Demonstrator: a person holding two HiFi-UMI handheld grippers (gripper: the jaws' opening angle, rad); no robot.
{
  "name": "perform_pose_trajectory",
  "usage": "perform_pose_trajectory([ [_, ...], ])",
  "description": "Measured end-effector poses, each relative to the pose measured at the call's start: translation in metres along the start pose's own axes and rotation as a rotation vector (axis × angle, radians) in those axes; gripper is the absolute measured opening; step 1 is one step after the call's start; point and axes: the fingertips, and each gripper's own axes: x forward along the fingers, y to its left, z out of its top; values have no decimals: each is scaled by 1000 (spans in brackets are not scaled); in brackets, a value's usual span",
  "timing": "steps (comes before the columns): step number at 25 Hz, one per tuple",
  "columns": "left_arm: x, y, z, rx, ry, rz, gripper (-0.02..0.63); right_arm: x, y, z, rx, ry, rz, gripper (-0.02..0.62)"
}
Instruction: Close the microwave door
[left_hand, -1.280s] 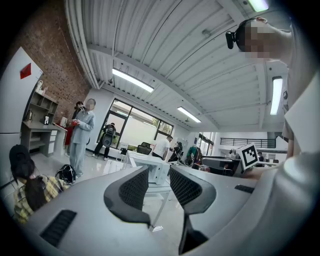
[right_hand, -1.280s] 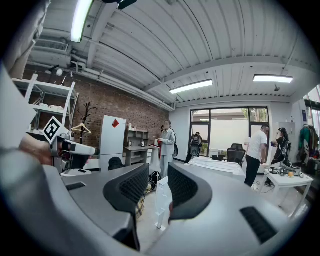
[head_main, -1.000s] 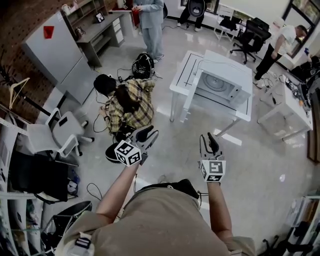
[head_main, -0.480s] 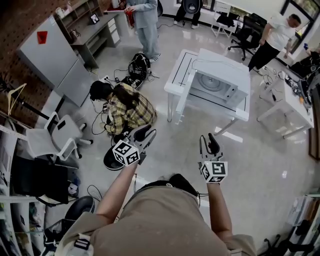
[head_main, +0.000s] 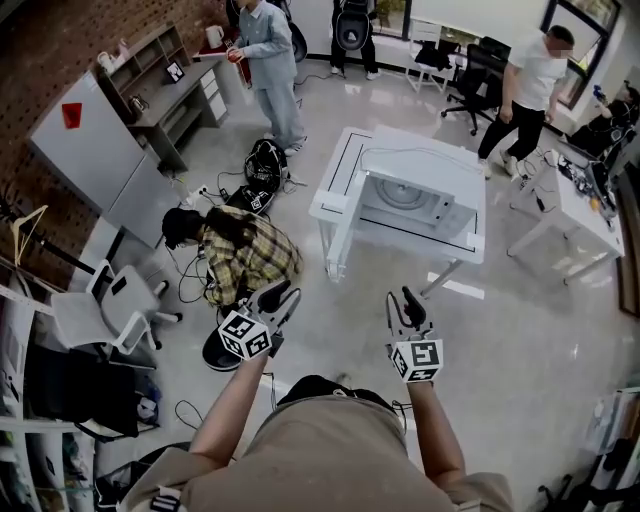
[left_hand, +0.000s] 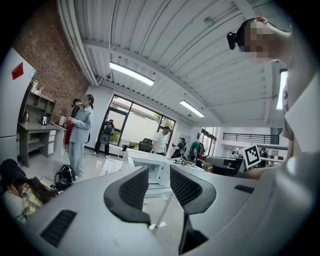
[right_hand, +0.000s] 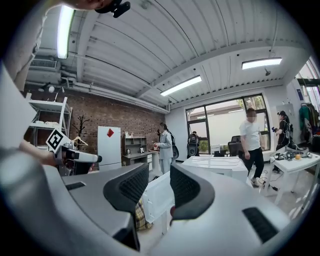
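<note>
The white microwave (head_main: 425, 195) stands on a white table (head_main: 345, 160) some way ahead of me. Its door (head_main: 343, 208) hangs open, swung out to the left. My left gripper (head_main: 283, 293) and right gripper (head_main: 403, 300) are held level in front of my body, well short of the table. Each has a narrow gap between its jaws and nothing in it. In the left gripper view, the microwave (left_hand: 142, 160) shows beyond the left gripper (left_hand: 159, 182). In the right gripper view, the open door (right_hand: 157, 195) shows between the jaws of the right gripper (right_hand: 159, 182).
A person in a plaid shirt (head_main: 250, 252) crouches on the floor to the left of my path, beside a black backpack (head_main: 265, 160) and cables. Two people stand farther off, one (head_main: 270, 50) at the back left, one (head_main: 525, 85) at the back right. A second white table (head_main: 570, 210) is at the right.
I have walked forward with both grippers. The microwave and table sit nearer and larger in the head view. The jaws look the same as before.
</note>
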Motion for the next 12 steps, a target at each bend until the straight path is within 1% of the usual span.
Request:
perform_pose_trajectory([
  [3,12,1,-3,-9,0,-6,121,6,-5,-4,1,8,2,123],
  [7,19,6,-7,-14,13,-22,121,11,2,-11,5,26,7,123],
  [12,33,25,5,-14,22,-60,121,27,10,-11,4,52,-13,123],
])
